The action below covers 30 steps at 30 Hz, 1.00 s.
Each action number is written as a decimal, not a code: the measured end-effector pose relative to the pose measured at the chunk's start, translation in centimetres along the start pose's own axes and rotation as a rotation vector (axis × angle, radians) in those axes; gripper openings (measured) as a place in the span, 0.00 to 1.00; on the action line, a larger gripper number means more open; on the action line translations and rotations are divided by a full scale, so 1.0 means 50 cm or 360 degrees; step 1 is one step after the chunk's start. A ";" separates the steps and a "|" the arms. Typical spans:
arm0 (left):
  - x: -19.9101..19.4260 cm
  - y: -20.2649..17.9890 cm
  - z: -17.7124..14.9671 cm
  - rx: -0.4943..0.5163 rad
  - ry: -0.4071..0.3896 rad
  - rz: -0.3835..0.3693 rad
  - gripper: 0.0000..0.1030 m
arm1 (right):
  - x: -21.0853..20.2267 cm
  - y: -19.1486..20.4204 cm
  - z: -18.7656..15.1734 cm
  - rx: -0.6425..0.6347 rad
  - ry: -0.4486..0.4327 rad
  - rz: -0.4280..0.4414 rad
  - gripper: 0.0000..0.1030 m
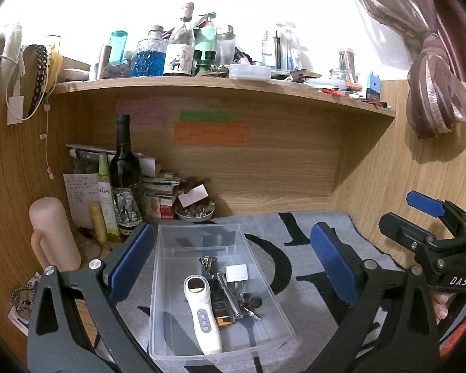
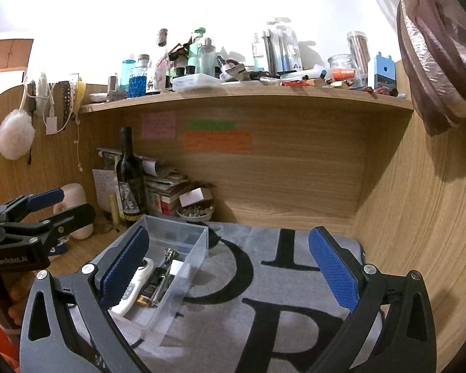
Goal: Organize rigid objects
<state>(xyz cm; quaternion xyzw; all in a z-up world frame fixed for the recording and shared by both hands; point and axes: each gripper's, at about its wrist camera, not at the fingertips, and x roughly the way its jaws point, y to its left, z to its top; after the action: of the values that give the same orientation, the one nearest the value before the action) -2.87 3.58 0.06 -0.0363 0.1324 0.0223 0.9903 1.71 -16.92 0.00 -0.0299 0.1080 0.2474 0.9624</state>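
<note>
A: Blue-padded fingers of the left gripper (image 1: 233,267) are standing wide apart in the left wrist view, holding nothing, with the clear plastic box (image 1: 158,279) sitting between them on the grey mat (image 1: 295,242)

B: And the right gripper (image 2: 230,267) is gaping just as wide in its own view, also empty; the box (image 2: 198,242) is lying to the left there, partly behind its left finger

A: Each camera is catching the other gripper at its edge. I am reading "DAS" on the black body at the right of the left view, and "GenRobot.AI" on the one at the left of the right view

B: Inside the box I am counting one white handheld device (image 1: 202,307) with three round buttons, one white plug adapter (image 1: 237,273), one silver pen-like tube (image 1: 230,295) and a dark flat item under it. Some keys seem to be lying beside them, too small to count

A: The mat is carrying big black letters; the right view is showing an "O" and a "P" most clearly

B: One dark wine bottle (image 1: 125,174) is standing at the back left of the bench. Three sticky notes, pink, green and orange, are hanging on the back panel, their writing unreadable

A: Only the right view is showing "A+" on a pack (image 2: 282,49) up on the shelf
</note>
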 end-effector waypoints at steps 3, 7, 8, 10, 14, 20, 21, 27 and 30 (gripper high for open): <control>-0.002 -0.001 -0.001 0.0007 -0.0005 -0.0004 0.99 | -0.001 0.001 0.000 0.0002 -0.0003 0.0000 1.00; -0.004 -0.002 -0.002 0.0009 -0.0012 -0.0010 0.99 | -0.001 0.001 0.000 0.0000 -0.0005 -0.0002 1.00; -0.005 -0.003 -0.002 0.0011 -0.0016 -0.0011 0.99 | -0.001 0.002 0.000 -0.0001 -0.0007 -0.0004 1.00; -0.005 -0.004 -0.003 0.0018 -0.0022 -0.0010 0.99 | -0.002 0.001 0.000 -0.0001 -0.0011 -0.0007 1.00; -0.007 -0.007 -0.003 0.0024 -0.0029 -0.0015 0.99 | -0.004 0.000 0.002 0.0000 -0.0014 -0.0002 1.00; -0.009 -0.010 -0.004 0.0031 -0.0035 -0.0027 1.00 | -0.004 0.003 0.002 -0.0004 -0.0016 -0.0006 1.00; -0.009 -0.010 -0.004 0.0032 -0.0035 -0.0028 1.00 | -0.005 0.004 0.002 -0.0001 -0.0015 -0.0010 1.00; -0.005 -0.012 -0.003 0.0043 -0.0033 -0.0038 1.00 | -0.005 0.005 0.002 -0.0003 -0.0016 -0.0013 1.00; -0.003 -0.011 -0.002 0.0043 -0.0032 -0.0040 1.00 | -0.004 0.003 0.001 -0.0001 -0.0015 -0.0010 1.00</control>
<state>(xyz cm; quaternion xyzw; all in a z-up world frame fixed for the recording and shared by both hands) -3.00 3.00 0.01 -0.0244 0.1224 0.0085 0.9921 1.44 -16.87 0.09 -0.0292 0.1033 0.2445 0.9637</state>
